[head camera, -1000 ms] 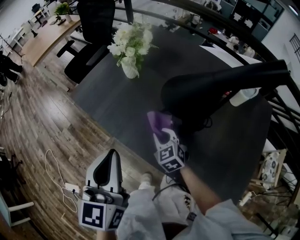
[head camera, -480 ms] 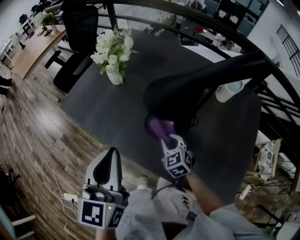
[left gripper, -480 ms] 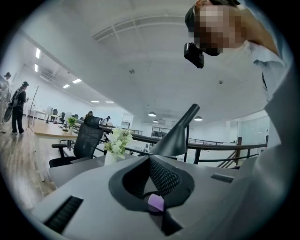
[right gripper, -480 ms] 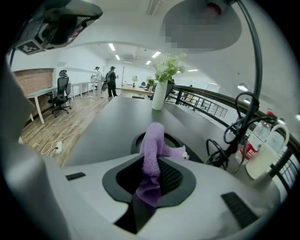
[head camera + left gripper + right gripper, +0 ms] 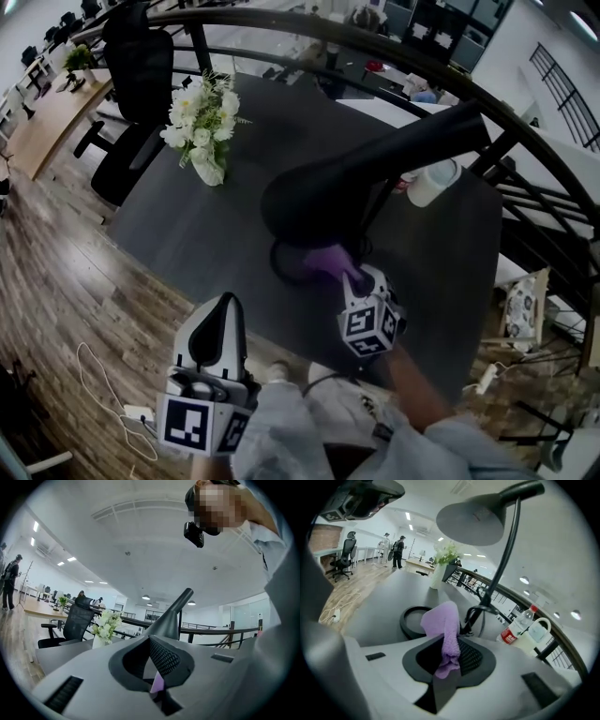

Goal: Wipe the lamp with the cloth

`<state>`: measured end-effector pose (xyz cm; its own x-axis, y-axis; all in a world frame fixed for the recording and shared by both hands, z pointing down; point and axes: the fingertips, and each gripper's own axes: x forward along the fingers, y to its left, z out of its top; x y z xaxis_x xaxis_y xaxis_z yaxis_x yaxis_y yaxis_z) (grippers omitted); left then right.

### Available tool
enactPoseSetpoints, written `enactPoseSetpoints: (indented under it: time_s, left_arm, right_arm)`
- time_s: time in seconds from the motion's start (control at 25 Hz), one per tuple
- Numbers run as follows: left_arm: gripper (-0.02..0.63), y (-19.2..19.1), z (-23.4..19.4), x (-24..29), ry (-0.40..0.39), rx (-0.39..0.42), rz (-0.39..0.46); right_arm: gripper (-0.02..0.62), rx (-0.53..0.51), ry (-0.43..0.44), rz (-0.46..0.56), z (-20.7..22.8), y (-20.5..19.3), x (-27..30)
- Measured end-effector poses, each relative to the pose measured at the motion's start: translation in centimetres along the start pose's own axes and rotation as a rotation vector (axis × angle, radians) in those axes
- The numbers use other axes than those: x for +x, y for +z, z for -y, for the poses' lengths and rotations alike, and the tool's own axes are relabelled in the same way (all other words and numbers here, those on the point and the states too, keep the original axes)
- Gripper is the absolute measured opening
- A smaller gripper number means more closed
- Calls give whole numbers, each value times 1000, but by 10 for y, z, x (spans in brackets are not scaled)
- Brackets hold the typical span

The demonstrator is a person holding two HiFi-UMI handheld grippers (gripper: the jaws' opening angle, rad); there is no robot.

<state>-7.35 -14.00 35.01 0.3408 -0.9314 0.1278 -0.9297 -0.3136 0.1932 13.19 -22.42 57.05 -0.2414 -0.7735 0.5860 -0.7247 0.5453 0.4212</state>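
Observation:
The black desk lamp [image 5: 323,197] stands on the dark table [image 5: 187,234], its cone shade hanging over its ring base [image 5: 286,265]. My right gripper [image 5: 352,277] is shut on a purple cloth [image 5: 328,261], held under the shade next to the base. In the right gripper view the cloth [image 5: 446,630] droops from the right gripper [image 5: 449,657] in front of the ring base [image 5: 410,620], with the shade [image 5: 471,520] overhead. I cannot tell if the cloth touches the lamp. My left gripper [image 5: 223,309] stays low by the person's lap, shut and empty, pointing at the lamp [image 5: 171,620].
A vase of white flowers [image 5: 202,122] stands at the table's far left. A water bottle [image 5: 518,626] and a white jug [image 5: 536,631] sit behind the lamp stem. A black railing [image 5: 525,122] curves behind the table, and an office chair [image 5: 136,84] stands to the left.
My right gripper has carried the cloth from the shade's near edge down and under it, toward the ring base. The left gripper has stayed where it was.

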Motion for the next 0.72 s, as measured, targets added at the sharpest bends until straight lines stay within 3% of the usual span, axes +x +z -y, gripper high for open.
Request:
enactPoseSetpoints:
  time_s: [0.4,0.72]
  left_arm:
    - [7,13,16,11,-66,11,33]
    - [8,27,27,18,-108,21,61]
  right_arm:
    - [66,-72,-127,68,43,30,-38]
    - [64,-52,-234,162,78,57,-72]
